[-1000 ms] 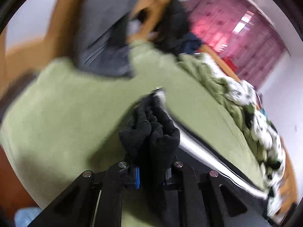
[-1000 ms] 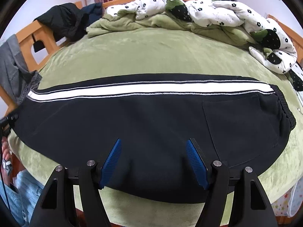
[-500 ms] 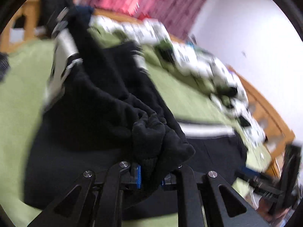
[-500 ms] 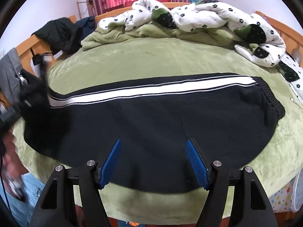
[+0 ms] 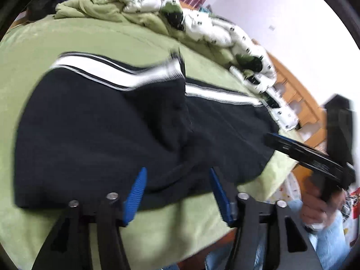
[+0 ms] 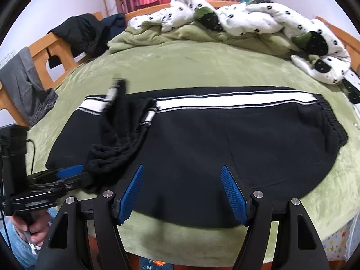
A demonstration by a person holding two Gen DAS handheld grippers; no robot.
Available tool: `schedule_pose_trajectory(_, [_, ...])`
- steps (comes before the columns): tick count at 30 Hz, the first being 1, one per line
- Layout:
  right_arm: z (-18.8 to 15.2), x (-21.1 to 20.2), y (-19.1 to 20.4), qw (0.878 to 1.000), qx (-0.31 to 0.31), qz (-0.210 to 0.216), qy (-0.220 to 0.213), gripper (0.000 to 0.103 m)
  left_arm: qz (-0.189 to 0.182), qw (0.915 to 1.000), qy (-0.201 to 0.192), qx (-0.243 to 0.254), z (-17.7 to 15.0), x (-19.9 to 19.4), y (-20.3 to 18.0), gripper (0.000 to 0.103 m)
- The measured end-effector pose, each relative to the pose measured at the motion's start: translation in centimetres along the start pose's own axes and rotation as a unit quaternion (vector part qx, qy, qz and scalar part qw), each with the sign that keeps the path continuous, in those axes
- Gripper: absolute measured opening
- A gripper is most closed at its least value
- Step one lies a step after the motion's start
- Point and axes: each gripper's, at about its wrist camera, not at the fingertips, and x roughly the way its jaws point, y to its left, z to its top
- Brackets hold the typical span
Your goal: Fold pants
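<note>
Black pants (image 6: 225, 139) with a white side stripe lie across the green bed cover (image 6: 202, 67), waistband (image 6: 333, 121) at the right. The leg end is folded over onto the pants, its cuff (image 6: 108, 155) crumpled and a striped part (image 6: 113, 92) still blurred in the air. My left gripper (image 6: 84, 173) sits at the cuff with its jaws opening and its pads off the cloth. In the left wrist view its fingers (image 5: 177, 171) stand apart over the folded pants (image 5: 101, 123). My right gripper (image 6: 182, 168) hovers open above the near edge of the pants, also seen from the left wrist (image 5: 276, 138).
A white spotted quilt (image 6: 258, 18) and a green blanket (image 6: 157, 38) are heaped along the far side. Dark jackets (image 6: 83, 33) and a grey garment (image 6: 24, 85) hang on the wooden bed frame (image 6: 58, 51) at left. A hand (image 6: 33, 227) holds the left gripper's handle.
The left gripper swung the leg end across over the pants, then its jaws came apart and let the cuff go. The right gripper stayed open, almost in place.
</note>
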Motion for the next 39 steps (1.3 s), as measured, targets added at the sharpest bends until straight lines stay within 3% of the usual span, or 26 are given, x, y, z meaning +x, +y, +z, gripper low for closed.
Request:
schedule_pose_trajectory(1, [0.1, 0.2, 0.3, 1.0, 0.0, 0.005, 0.004, 0.07, 0.009, 0.9999, -0.009, -0.003, -0.2, -1.0, 0.6, 0.069])
schedule_pose_trajectory(6, [1.9, 1.8, 2.7, 0.999, -0.003, 0.044, 0.023, 0.07, 0.062, 0.9967, -0.049, -0.017, -1.1, -5.1, 4.3, 0.069])
schedule_pose_trajectory(8, [2.6, 3.1, 4.0, 0.998, -0.004, 0.058, 0.036, 0.07, 0.107, 0.9922, -0.06, -0.02, -1.1, -6.4, 5.5, 0.069])
schedule_pose_trajectory(11, [3.4, 5.7, 6.1, 0.997, -0.013, 0.059, 0.054, 0.07, 0.145, 0.988, -0.051, -0.011, -1.3, -7.0, 7.2, 0.069])
schedule_pose_trajectory(14, [3.9, 9.3, 7.3, 0.996, -0.013, 0.037, 0.079, 0.07, 0.161, 0.9868, -0.012, 0.008, -2.2, -6.7, 8.8, 0.069])
schedule_pose_trajectory(18, [3.6, 12.9, 7.4, 0.995, 0.0, 0.011, 0.098, 0.071, 0.199, 0.9794, -0.01, 0.032, -3.0, -5.9, 9.2, 0.069])
schedule_pose_trajectory(22, [3.1, 13.3, 7.9, 0.997, -0.003, 0.021, 0.074, 0.071, 0.203, 0.9789, -0.022, 0.004, -2.3, -4.7, 10.0, 0.069])
schedule_pose_trajectory(25, [3.5, 13.7, 8.4, 0.998, 0.003, 0.032, 0.062, 0.06, 0.192, 0.9807, -0.032, -0.014, -1.8, -3.5, 10.4, 0.069])
schedule_pose_trajectory(27, [3.8, 13.8, 8.0, 0.998, 0.01, 0.043, 0.053, 0.031, 0.204, 0.9782, -0.035, -0.014, -1.5, -2.6, 10.0, 0.068])
schedule_pose_trajectory(30, [5.0, 11.4, 6.4, 0.997, 0.031, 0.077, 0.011, 0.012, 0.214, 0.976, -0.038, -0.007, -1.5, -2.5, 9.6, 0.068])
schedule_pose_trajectory(32, [5.9, 8.8, 5.4, 0.997, 0.014, 0.064, -0.05, 0.012, 0.2, 0.9786, -0.046, -0.018, -1.5, -3.2, 9.7, 0.067])
schedule_pose_trajectory(34, [6.3, 8.3, 4.8, 0.998, 0.003, 0.026, -0.065, 0.012, 0.186, 0.9807, -0.052, -0.031, -1.7, -3.7, 9.7, 0.067])
schedule_pose_trajectory(37, [5.2, 11.9, 3.2, 0.999, 0.03, 0.029, 0.013, 0.017, 0.198, 0.979, -0.044, -0.022, -1.8, -3.0, 9.3, 0.065])
schedule_pose_trajectory(38, [4.5, 12.9, 2.8, 0.999, 0.034, 0.018, 0.032, 0.029, 0.204, 0.9781, -0.037, -0.015, -1.8, -2.8, 9.1, 0.065])
schedule_pose_trajectory(39, [4.0, 13.2, 2.6, 0.999, 0.033, 0.021, 0.037, 0.03, 0.207, 0.9778, -0.033, -0.011, -1.9, -2.8, 9.0, 0.065])
